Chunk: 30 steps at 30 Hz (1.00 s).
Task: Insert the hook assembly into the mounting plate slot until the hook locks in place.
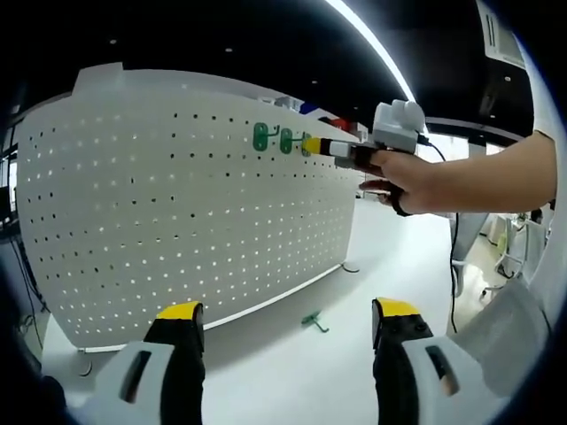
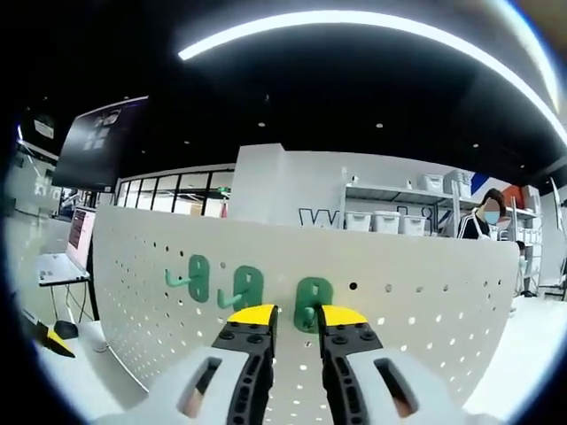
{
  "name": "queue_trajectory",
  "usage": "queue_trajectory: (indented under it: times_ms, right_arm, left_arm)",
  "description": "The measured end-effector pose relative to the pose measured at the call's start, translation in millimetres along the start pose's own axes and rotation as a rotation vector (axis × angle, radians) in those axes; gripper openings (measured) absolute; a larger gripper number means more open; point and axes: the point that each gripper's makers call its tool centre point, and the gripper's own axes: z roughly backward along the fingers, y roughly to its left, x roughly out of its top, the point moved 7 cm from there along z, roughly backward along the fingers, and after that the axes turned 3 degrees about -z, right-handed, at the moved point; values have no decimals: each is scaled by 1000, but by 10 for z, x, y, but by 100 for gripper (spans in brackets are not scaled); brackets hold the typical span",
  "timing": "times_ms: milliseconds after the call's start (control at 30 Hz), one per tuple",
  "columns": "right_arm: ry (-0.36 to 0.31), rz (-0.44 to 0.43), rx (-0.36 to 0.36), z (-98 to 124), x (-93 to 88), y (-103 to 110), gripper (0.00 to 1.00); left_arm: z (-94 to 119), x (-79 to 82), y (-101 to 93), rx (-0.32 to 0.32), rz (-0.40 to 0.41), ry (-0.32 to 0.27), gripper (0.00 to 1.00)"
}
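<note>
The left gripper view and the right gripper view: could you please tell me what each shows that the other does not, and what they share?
Left gripper view: a loose green hook on the white table, the person's hand holding the right gripper, and the open left gripper. Right gripper view: a laptop, a shelf of bins and a bystander. Both: the white pegboard and its three mounted green hooks.

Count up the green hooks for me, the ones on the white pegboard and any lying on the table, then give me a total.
Green hooks on the pegboard: 3
Green hooks lying on the table: 1
Total: 4
</note>
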Motion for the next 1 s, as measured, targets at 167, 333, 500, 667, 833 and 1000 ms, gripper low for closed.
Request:
queue_trajectory:
  times_ms: [167,333,500,667,833,1000]
  right_arm:
    - [5,15,15,13,-14,16,25]
    - [25,25,28,35,-48,26,32]
    - [34,33,49,67,-80,47,39]
    - [28,19,73,98,-96,73,47]
    - [12,-6,99,104,-88,105,57]
    - [15,-13,105,103,-95,125,58]
  left_arm:
    - [5,-10,-8,-2,0,4,80]
    - [8,-10,-4,0,0,4,80]
    - [11,-12,-2,2,1,5,80]
    - [10,-22,-11,0,0,7,80]
    - [11,-19,-5,1,1,5,80]
    - [11,-9,-4,1,-1,2,80]
